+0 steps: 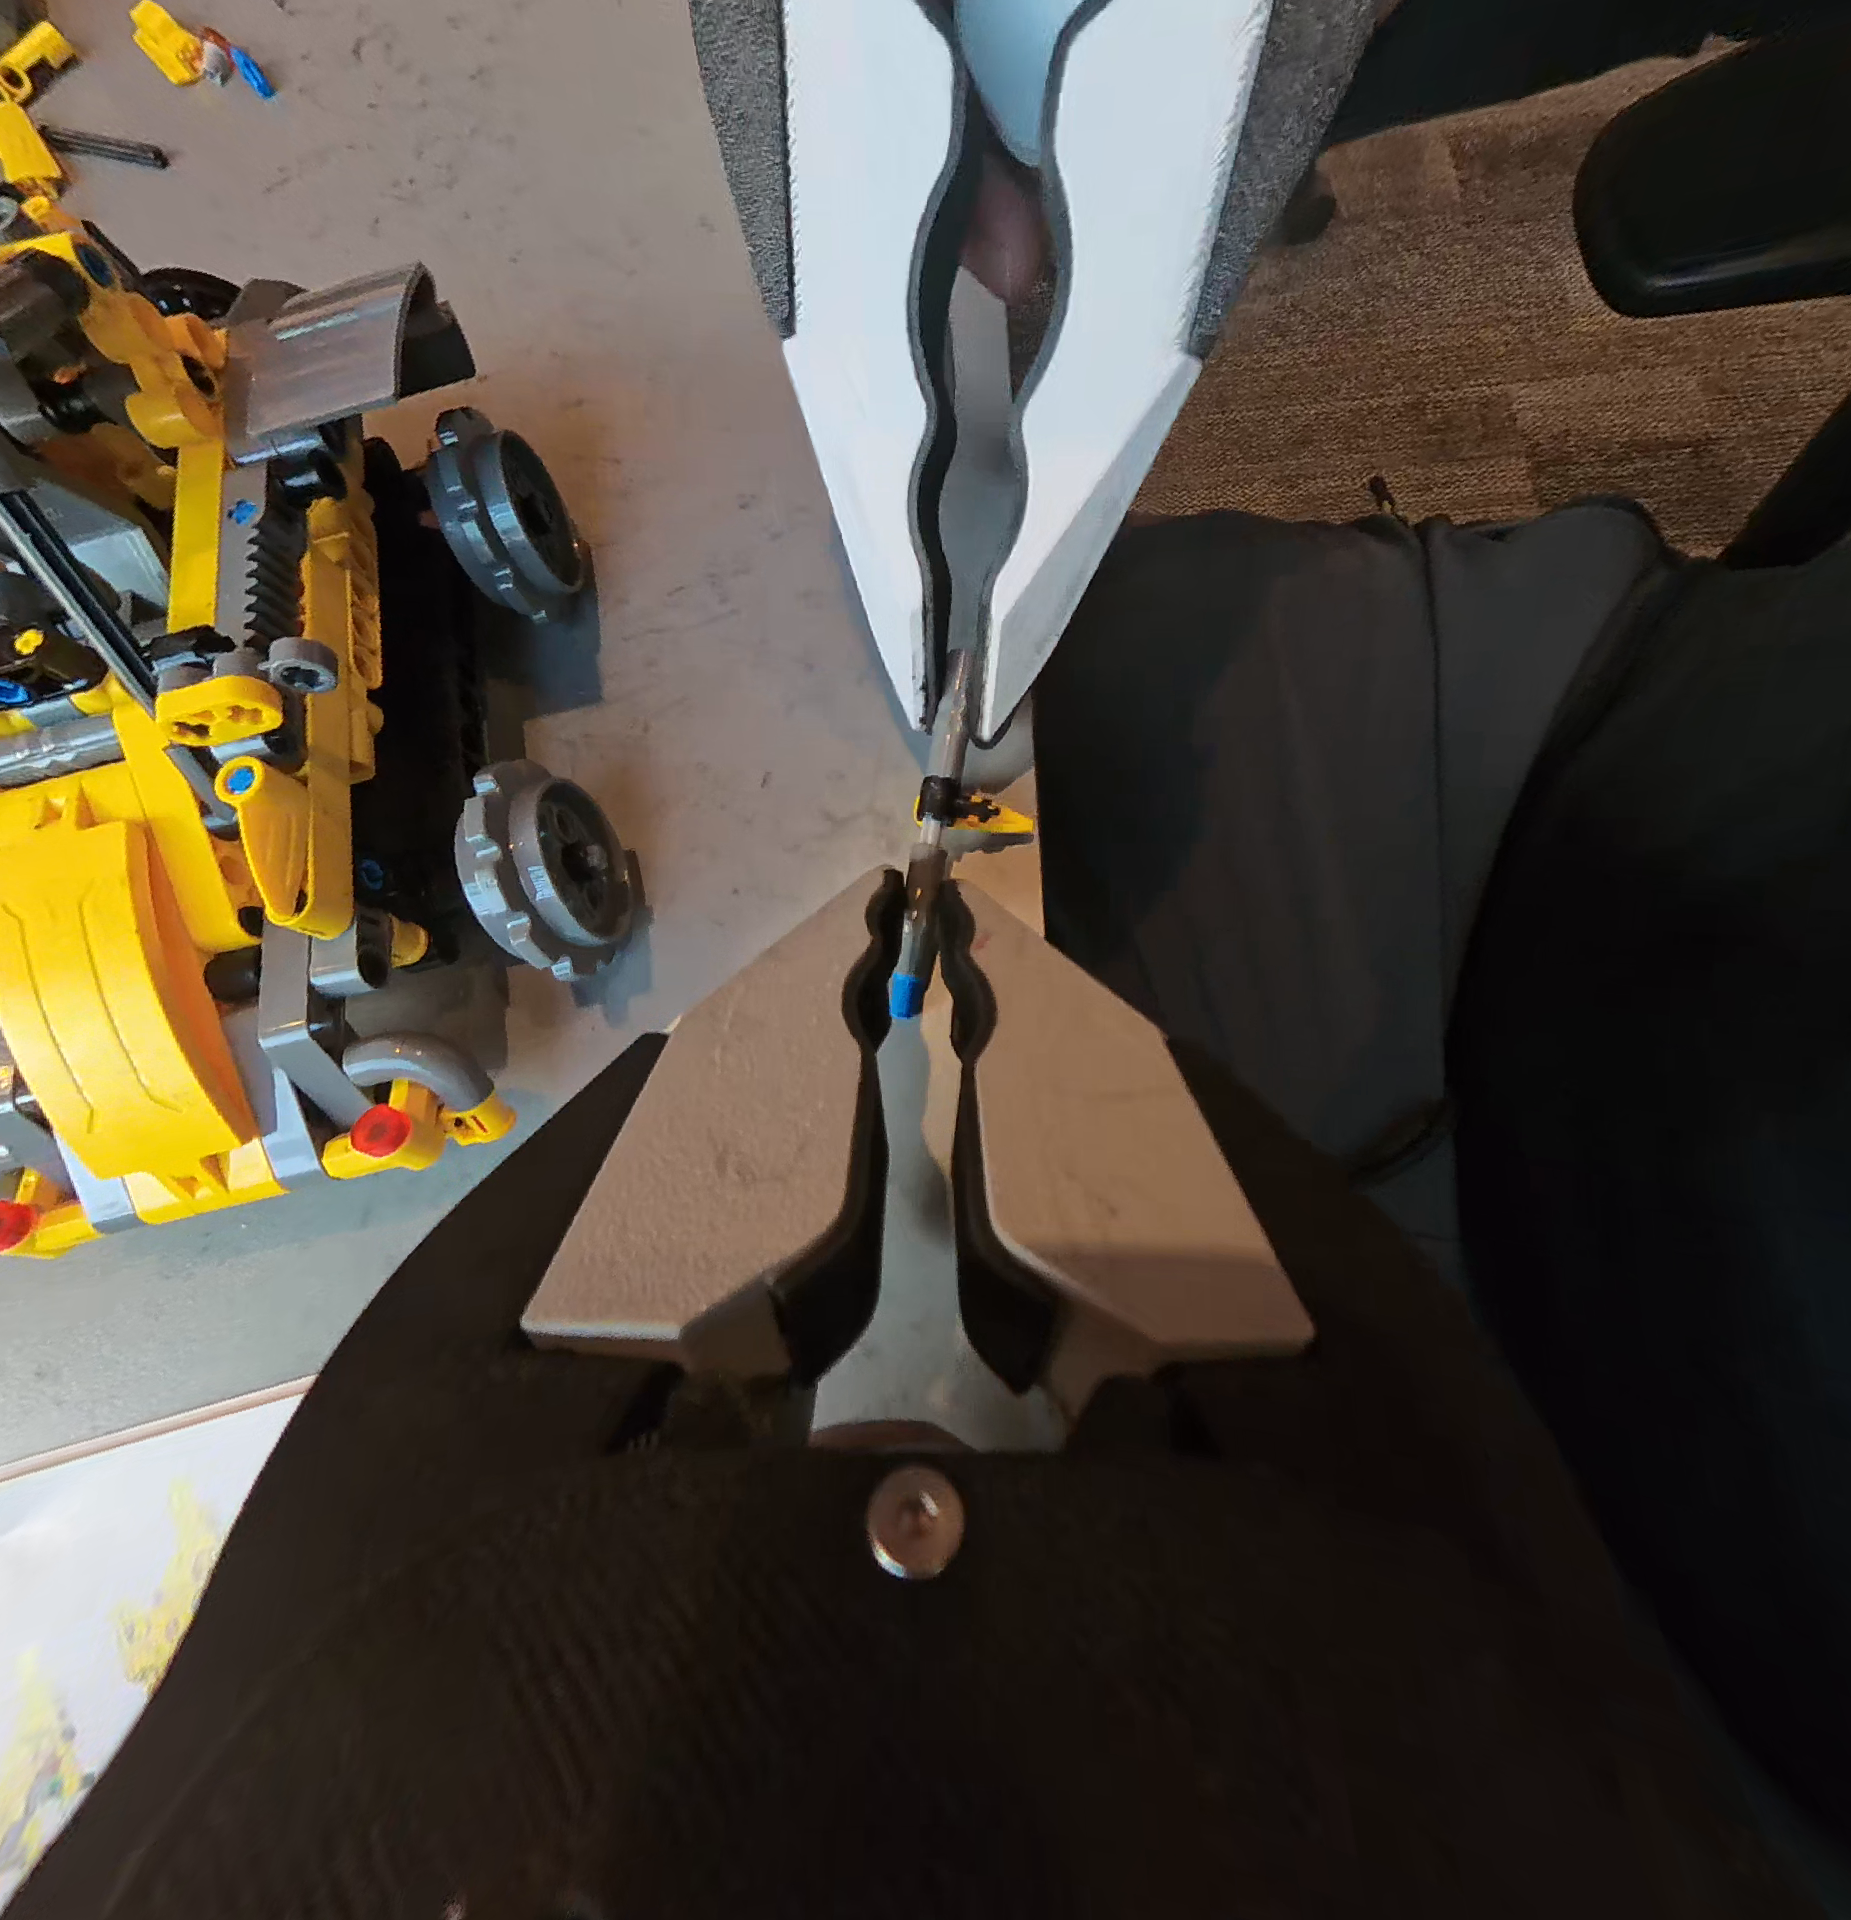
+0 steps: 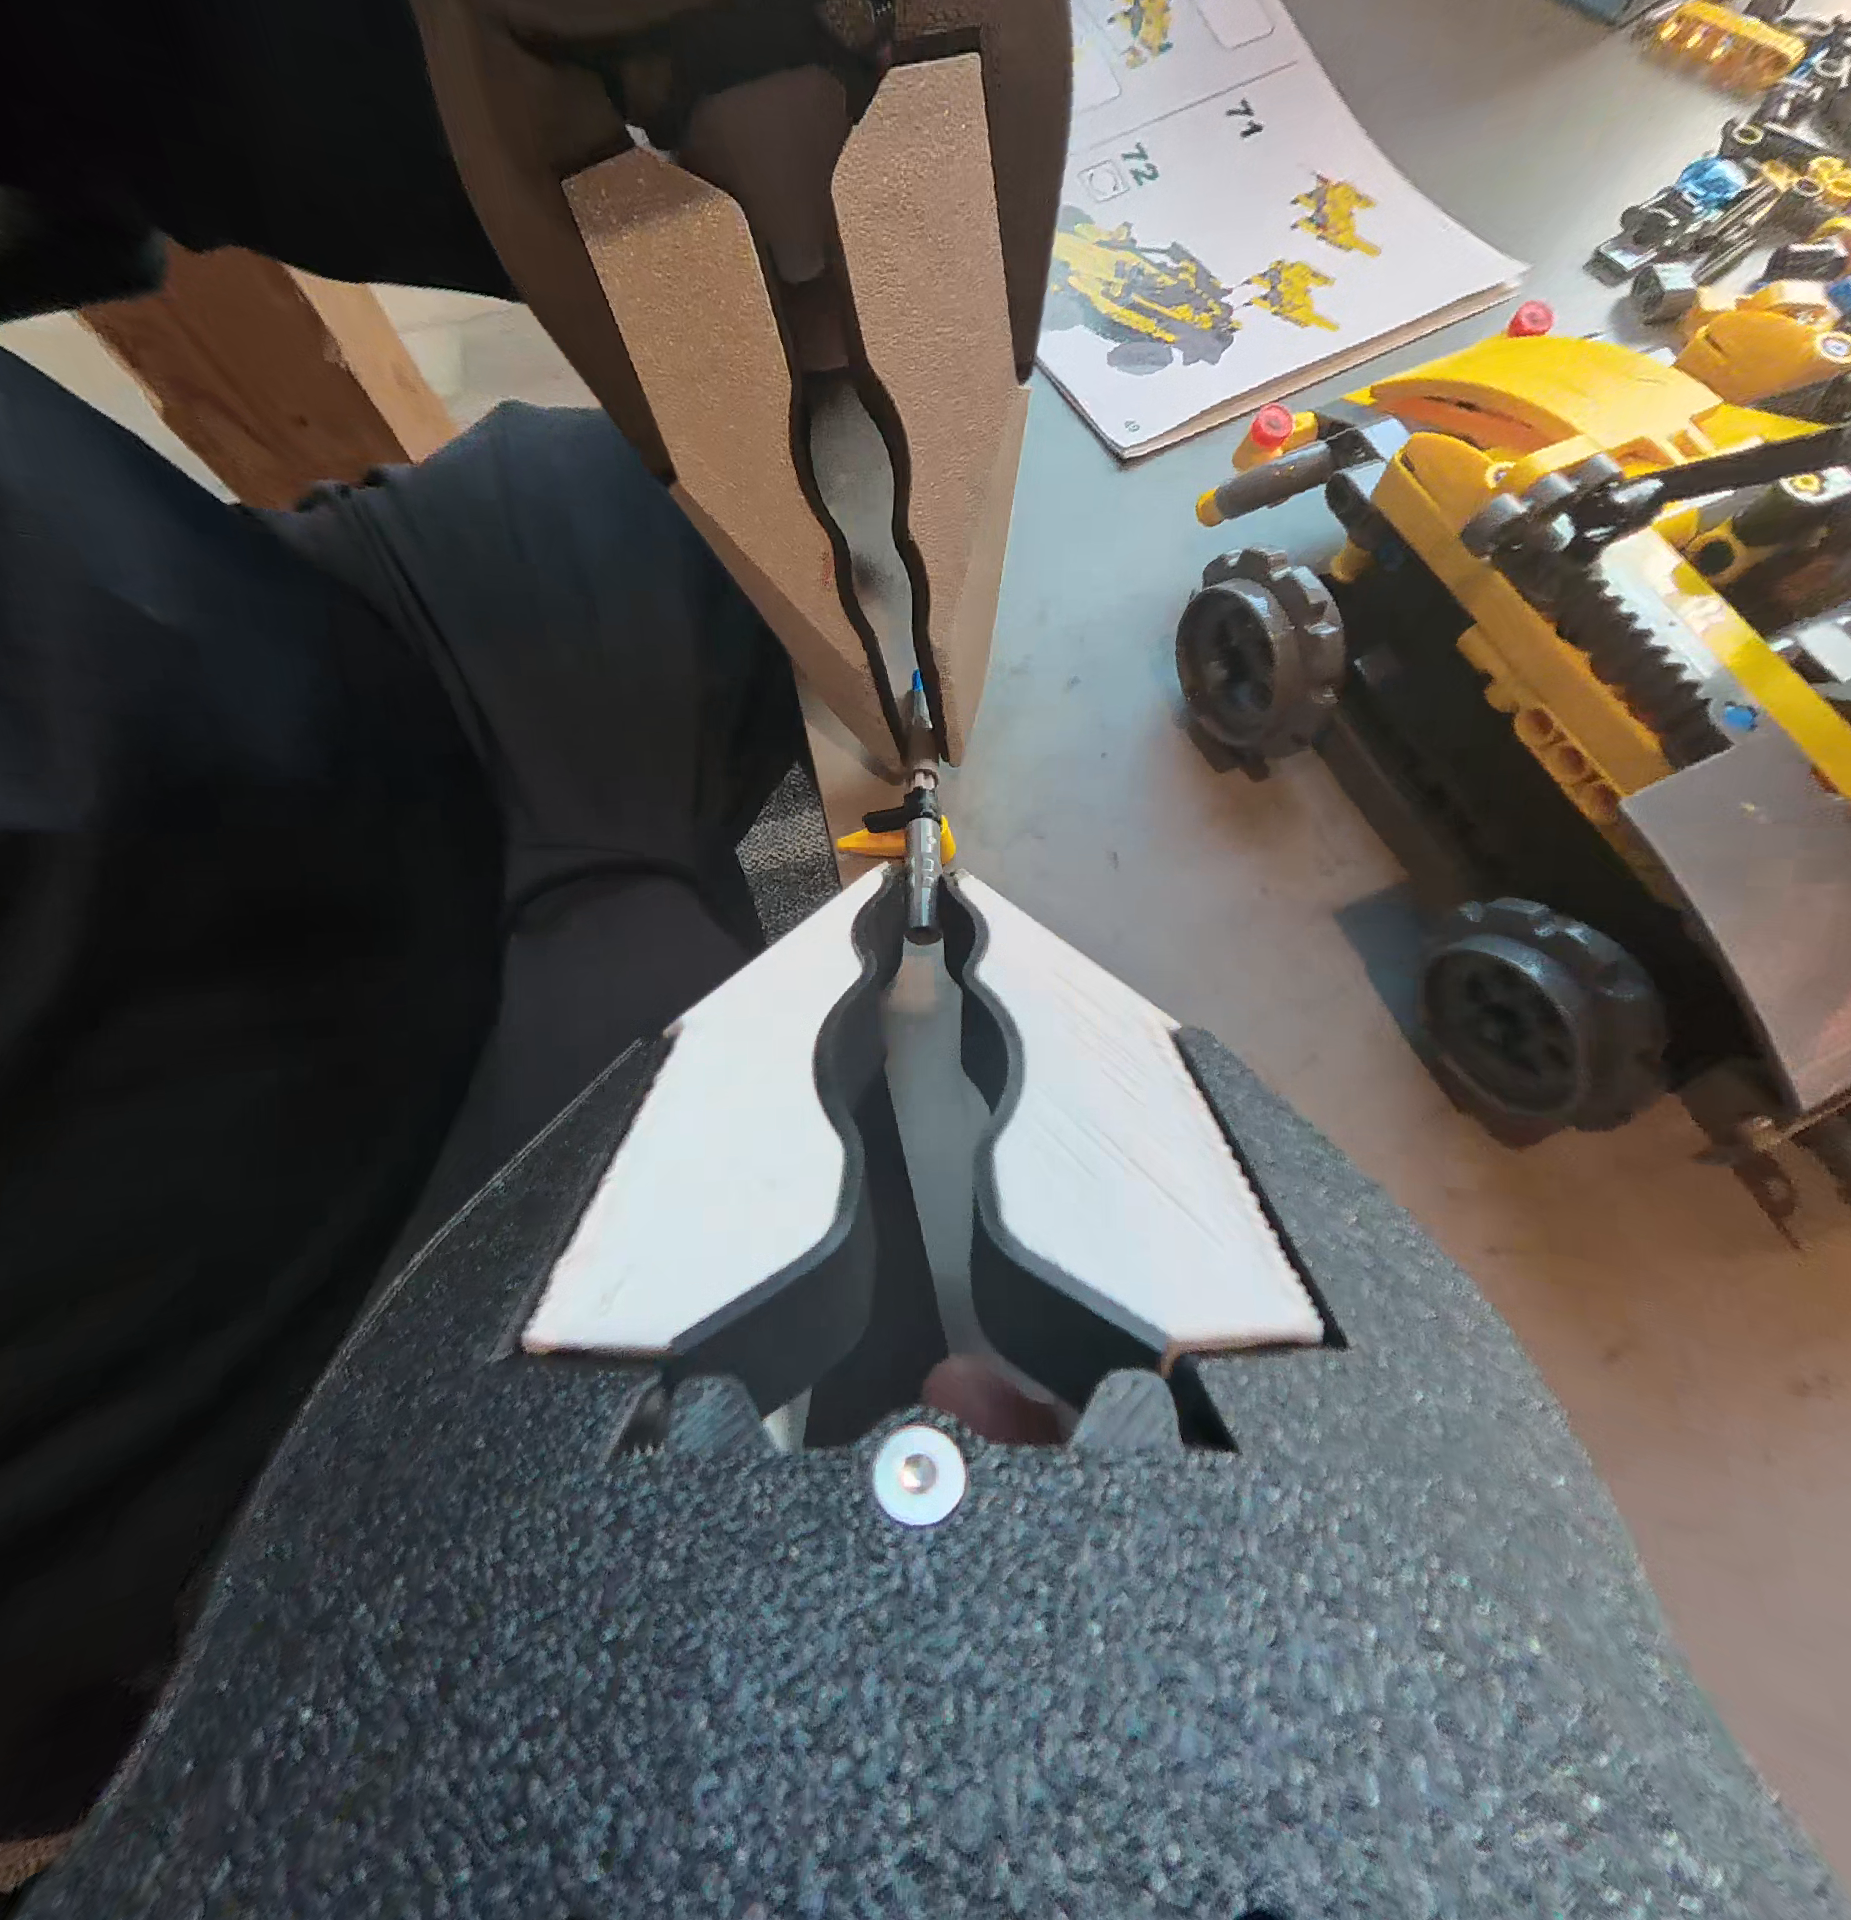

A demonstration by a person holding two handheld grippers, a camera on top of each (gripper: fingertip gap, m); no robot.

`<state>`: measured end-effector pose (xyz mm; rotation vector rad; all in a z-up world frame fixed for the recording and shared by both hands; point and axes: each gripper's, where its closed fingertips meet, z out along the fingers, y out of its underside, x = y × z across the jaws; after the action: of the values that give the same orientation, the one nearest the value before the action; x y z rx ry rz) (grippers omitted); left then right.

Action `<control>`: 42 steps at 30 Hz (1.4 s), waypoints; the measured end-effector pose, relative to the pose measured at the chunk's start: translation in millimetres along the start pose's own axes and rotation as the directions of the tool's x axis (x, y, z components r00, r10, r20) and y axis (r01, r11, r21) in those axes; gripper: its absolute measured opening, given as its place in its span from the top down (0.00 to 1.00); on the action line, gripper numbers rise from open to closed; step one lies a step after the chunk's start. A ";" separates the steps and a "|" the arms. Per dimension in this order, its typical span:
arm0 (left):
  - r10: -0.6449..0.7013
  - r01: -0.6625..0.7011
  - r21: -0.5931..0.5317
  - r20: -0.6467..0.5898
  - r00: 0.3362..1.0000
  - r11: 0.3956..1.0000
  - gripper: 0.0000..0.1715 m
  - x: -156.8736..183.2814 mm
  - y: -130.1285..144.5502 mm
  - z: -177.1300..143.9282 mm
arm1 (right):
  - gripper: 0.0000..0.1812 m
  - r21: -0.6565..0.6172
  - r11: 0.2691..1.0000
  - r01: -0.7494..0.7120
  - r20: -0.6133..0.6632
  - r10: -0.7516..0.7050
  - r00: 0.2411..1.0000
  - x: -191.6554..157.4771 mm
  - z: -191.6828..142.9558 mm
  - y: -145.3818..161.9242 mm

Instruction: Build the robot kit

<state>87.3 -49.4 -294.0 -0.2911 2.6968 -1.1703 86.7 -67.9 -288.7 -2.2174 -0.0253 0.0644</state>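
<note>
A thin grey rod (image 1: 929,821) is stretched between the two grippers, held off the worktop just past its edge. It carries a blue cap (image 1: 905,995) at one end, a black clip (image 1: 940,792) round its middle and a small yellow pointed piece (image 1: 999,821) jutting sideways from that clip.

The left gripper (image 1: 919,896) has its tan, matt, wedge-shaped fingers pressed almost together, pinching the blue-capped end of the rod between wavy black pads. The right gripper (image 2: 923,902), with white ridged fingers (image 2: 739,1143) and the same wavy dark lining, is likewise nearly closed, nipping the rod's darker opposite end at its very tips. The two claws meet nose to nose, the rod running in one line through both. Each sits in a rough, grainy black housing with a bright round screw (image 2: 919,1475) at the centre.

The worktop (image 1: 630,312) is smooth, pale grey and lightly mottled. On it, well apart from the grippers, stands a yellow and grey toy-brick vehicle (image 1: 204,727) with toothed grey wheels (image 1: 552,883), a black toothed rack and red round studs. Loose yellow, black and blue pieces (image 2: 1752,208) lie towards the far edge, beside an open printed booklet (image 2: 1264,229). Beyond the worktop's edge there is dark cloth (image 1: 1316,831) and brown carpet (image 1: 1472,364).
</note>
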 end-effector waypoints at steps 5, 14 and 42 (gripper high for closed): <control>-0.011 0.011 -0.001 -0.019 1.000 1.000 0.99 0.9 0.1 -0.4 | 0.98 0.051 0.995 -0.090 0.035 0.089 0.995 1.6 1.5 -0.7; -0.059 0.059 0.022 -0.009 0.998 0.998 0.98 -5.8 -1.7 -1.9 | 0.98 0.045 0.999 0.005 -0.038 -0.004 0.999 7.3 -1.1 -8.3; -0.263 0.267 -0.021 -0.264 0.928 0.963 0.83 -9.4 -7.1 -6.4 | 0.97 -0.226 0.725 0.651 -0.429 -0.674 0.602 9.3 -7.9 -38.2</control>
<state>95.4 -47.3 -283.6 -0.5497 2.9468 -1.3929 96.6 -50.8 -253.8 -2.0678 -0.5847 -0.9273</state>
